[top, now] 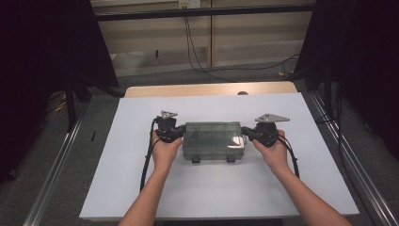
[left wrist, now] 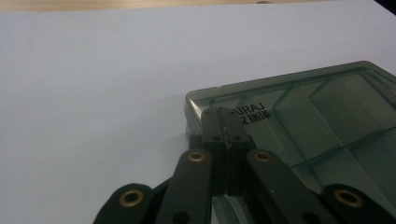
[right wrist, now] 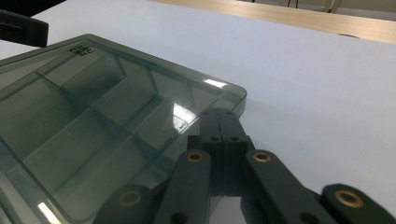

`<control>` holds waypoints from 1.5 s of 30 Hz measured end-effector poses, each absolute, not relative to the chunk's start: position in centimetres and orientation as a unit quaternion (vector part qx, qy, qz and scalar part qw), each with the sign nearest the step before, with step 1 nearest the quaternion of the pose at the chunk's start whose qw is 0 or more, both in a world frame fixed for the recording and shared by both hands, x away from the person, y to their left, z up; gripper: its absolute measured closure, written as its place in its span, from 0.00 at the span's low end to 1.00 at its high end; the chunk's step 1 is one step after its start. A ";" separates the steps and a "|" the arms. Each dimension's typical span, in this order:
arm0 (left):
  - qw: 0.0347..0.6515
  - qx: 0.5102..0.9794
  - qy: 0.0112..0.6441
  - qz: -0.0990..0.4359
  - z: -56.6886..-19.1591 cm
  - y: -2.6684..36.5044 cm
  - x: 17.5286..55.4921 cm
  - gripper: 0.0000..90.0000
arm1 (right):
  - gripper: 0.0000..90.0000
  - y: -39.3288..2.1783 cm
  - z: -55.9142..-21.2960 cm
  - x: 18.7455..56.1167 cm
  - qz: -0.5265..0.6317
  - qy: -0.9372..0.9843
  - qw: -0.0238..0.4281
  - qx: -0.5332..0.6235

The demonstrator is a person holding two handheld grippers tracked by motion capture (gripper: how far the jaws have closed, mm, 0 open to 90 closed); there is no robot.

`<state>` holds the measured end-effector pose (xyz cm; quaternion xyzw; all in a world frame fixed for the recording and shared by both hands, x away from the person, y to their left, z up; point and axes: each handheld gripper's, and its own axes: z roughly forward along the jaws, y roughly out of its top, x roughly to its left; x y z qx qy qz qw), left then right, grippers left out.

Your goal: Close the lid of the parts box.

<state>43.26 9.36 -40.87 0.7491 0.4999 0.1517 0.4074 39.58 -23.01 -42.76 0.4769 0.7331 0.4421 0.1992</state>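
A translucent grey compartment box (top: 214, 140) lies shut in the middle of the white table cover (top: 211, 193), its two dark latches facing the person. My left gripper (top: 182, 133) sits at the box's left end and is shut. In the left gripper view its tips (left wrist: 224, 114) rest over the lid's corner, on the box (left wrist: 322, 116), beside some printed lettering. My right gripper (top: 244, 132) is at the right end, also shut. In the right gripper view its tips (right wrist: 218, 114) lie over the lid's far corner of the box (right wrist: 93, 116). Nothing shows between either pair of jaws.
Dividers show through the lid and the compartments look empty. A strip of wooden tabletop (top: 211, 89) runs along the back edge. Black curtains (top: 42, 56) and metal rails (top: 56, 160) flank the table. Cables (top: 197, 56) trail on the floor behind.
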 end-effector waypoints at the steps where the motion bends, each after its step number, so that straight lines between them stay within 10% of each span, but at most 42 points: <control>1: 0.407 0.750 0.499 0.155 -40.9 9.4 43.3 1.00 | 1.00 -23.0 -42.8 39.6 0.443 0.733 0.197 0.477; 45: 0.406 0.766 0.470 0.163 -41.8 9.2 42.6 1.00 | 1.00 -22.3 -42.9 39.3 0.439 0.754 0.193 0.448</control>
